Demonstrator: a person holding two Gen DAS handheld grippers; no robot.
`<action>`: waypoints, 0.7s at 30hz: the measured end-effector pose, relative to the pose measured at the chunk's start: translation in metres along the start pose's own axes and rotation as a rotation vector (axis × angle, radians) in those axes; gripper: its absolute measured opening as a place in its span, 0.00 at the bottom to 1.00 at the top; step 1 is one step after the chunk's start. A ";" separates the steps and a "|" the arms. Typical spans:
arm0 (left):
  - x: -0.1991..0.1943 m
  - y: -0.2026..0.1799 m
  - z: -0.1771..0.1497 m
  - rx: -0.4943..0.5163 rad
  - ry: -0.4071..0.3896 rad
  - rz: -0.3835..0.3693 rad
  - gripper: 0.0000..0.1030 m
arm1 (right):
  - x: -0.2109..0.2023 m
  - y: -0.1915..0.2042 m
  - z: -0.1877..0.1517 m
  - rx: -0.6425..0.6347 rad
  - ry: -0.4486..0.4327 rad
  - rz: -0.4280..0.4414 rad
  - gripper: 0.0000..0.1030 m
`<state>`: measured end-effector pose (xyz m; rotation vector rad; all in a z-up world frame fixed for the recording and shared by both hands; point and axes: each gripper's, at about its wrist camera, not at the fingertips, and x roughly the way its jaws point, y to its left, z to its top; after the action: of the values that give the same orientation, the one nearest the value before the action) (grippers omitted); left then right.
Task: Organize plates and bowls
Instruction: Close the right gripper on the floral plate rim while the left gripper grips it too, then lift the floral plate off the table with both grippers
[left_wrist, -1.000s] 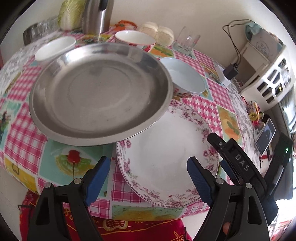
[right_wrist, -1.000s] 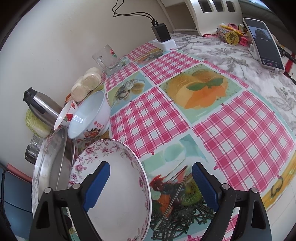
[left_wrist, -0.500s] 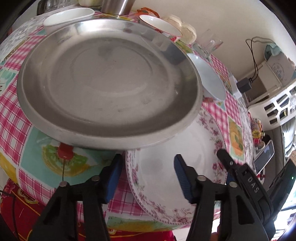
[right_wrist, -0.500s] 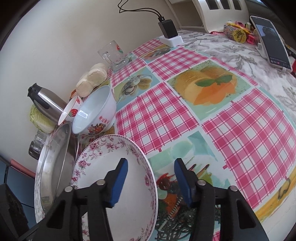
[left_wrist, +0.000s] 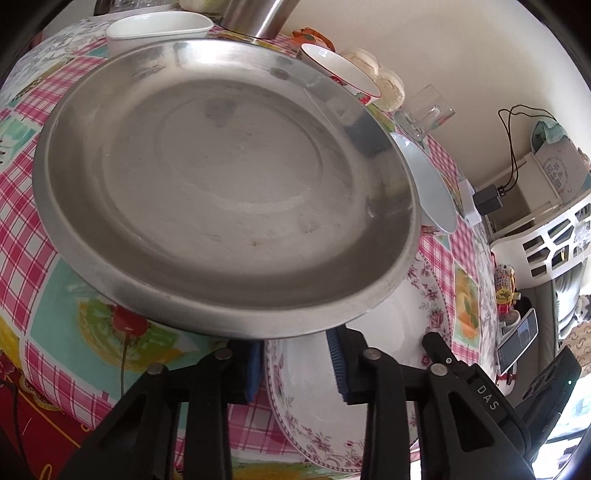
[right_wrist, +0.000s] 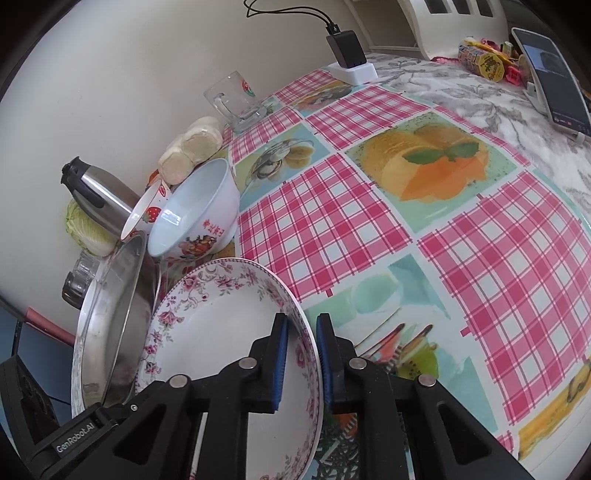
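Observation:
A white deep plate with a pink floral rim (left_wrist: 399, 325) (right_wrist: 214, 332) lies at the table's near edge. A large steel plate (left_wrist: 221, 184) (right_wrist: 114, 306) overlaps its far-left rim. My left gripper (left_wrist: 295, 367) straddles the floral plate's left rim just under the steel plate's edge. Its jaws are closing, and white plate still shows between the rim and the inner pad. My right gripper (right_wrist: 301, 363) is closing with its blue pads tight on both sides of the floral plate's right rim. Behind stand a blue-lined bowl (right_wrist: 199, 210) (left_wrist: 432, 195) and a strawberry bowl (right_wrist: 147, 214) (left_wrist: 340, 66).
A white rectangular dish (left_wrist: 159, 29) sits at the back left. A steel thermos (right_wrist: 99, 192), round buns (right_wrist: 192, 151) and a glass mug (right_wrist: 236, 99) line the wall. A charger (right_wrist: 347, 51) and a phone (right_wrist: 554, 81) stand at the far right. Checked tablecloth (right_wrist: 406, 229) stretches to the right.
Both grippers have narrowed from wide open around the floral plate's rim. The left one has dropped lower and closer under the steel plate. The right one has stayed in place.

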<state>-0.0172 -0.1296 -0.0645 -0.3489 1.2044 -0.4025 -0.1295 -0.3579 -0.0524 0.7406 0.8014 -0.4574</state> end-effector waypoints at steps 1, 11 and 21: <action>-0.002 0.004 -0.001 -0.013 -0.002 -0.007 0.28 | 0.000 -0.001 0.000 0.001 0.000 0.002 0.16; -0.002 0.008 -0.002 -0.031 -0.022 0.021 0.14 | 0.000 -0.001 0.000 0.002 0.001 0.003 0.16; 0.006 -0.016 -0.013 0.073 0.004 0.018 0.15 | -0.008 -0.021 0.006 0.058 -0.018 0.008 0.17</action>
<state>-0.0292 -0.1471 -0.0660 -0.2744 1.1932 -0.4303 -0.1446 -0.3753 -0.0527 0.7917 0.7710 -0.4814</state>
